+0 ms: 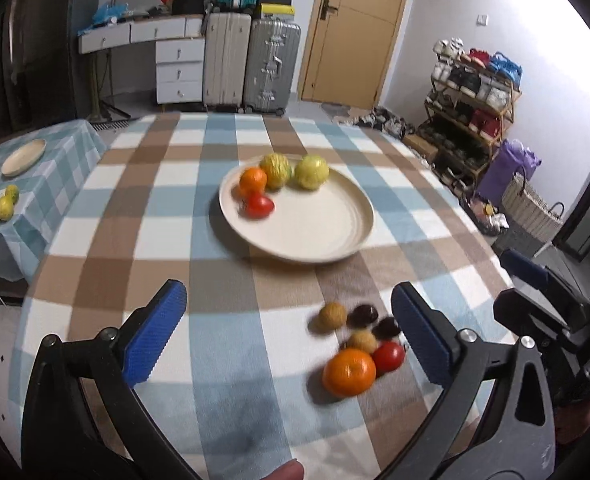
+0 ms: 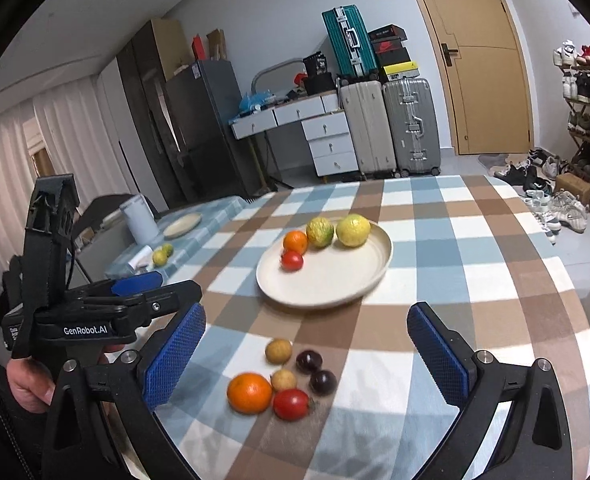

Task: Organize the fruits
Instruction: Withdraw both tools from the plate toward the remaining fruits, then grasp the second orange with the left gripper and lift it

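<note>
Both the left gripper (image 1: 291, 336) and right gripper (image 2: 307, 348) gaped wide and empty above six loose fruits (image 2: 283, 376) (all roundish, no clear long axis) lying just nearer than the plate (image 2: 335, 280).

On the cream plate (image 2: 347, 288): two yellow-green round fruits (image 2: 320, 232) (image 2: 353, 230), one orange (image 2: 295, 241), one red tomato (image 2: 292, 260). Loose on the checked surface (image 2: 475, 280) nearer the cameras: one large orange (image 2: 249, 393), one red tomato (image 2: 290, 404), two tan round fruits (image 2: 278, 351) (image 2: 283, 379), two dark purple fruits (image 2: 309, 361) (image 2: 323, 382). On the smaller side surface (image 1: 55, 184): one more cream plate (image 1: 23, 157), bare, plus two yellow-green fruits (image 1: 5, 207) (image 1: 12, 192).
</note>
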The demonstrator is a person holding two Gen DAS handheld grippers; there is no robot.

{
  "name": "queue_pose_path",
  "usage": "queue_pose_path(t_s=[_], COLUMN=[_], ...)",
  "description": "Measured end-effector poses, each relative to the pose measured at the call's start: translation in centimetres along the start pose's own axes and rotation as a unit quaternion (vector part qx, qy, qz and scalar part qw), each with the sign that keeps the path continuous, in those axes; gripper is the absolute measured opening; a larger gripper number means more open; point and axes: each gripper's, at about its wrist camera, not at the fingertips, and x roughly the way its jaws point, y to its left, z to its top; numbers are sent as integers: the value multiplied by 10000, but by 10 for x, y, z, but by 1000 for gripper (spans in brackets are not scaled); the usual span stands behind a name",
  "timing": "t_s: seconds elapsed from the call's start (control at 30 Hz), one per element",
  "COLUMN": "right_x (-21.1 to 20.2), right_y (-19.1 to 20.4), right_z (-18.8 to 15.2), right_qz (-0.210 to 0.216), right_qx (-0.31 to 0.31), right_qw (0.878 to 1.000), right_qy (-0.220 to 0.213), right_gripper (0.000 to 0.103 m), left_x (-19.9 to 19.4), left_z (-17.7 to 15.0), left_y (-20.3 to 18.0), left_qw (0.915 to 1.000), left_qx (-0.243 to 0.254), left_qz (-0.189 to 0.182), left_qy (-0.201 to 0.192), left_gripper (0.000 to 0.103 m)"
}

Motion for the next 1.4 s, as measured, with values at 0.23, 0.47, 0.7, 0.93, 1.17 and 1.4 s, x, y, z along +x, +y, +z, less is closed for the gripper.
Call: queue_pose_path(t_s=[0.23, 0.47, 0.7, 0.93, 1.17, 1.4], right_x=[-10, -8, -5, -7, -2, 1], right_y=[9, 4, -6, -8, -11, -8], right_z=[-26, -49, -64, -60, -56, -55], right_qz=[-42, -88, -183, -241, -171, -124], right_qx=[-178, -2, 211, 170, 234, 223], right_qw=[9998, 9999, 9993, 9994, 9994, 9995], right_qy=[-34, 110, 267, 169, 165, 170], right_gripper=[103, 103, 103, 103, 103, 103], left_x=[19, 37, 51, 61, 68, 69], left_z=[-32, -50, -52, -51, -54, -57], left_y=[2, 10, 4, -5, -4, -2], left_qw=[9986, 9946, 9906, 9855, 9814, 9777], left_qx=[1, -228, -190, -8, -8, -106], left_qz=[-320, -706, -1050, -1358, -1530, -1747], left_qy=[429, 722, 860, 1013, 1163, 1164], left_gripper=[102, 102, 99, 72, 47, 38])
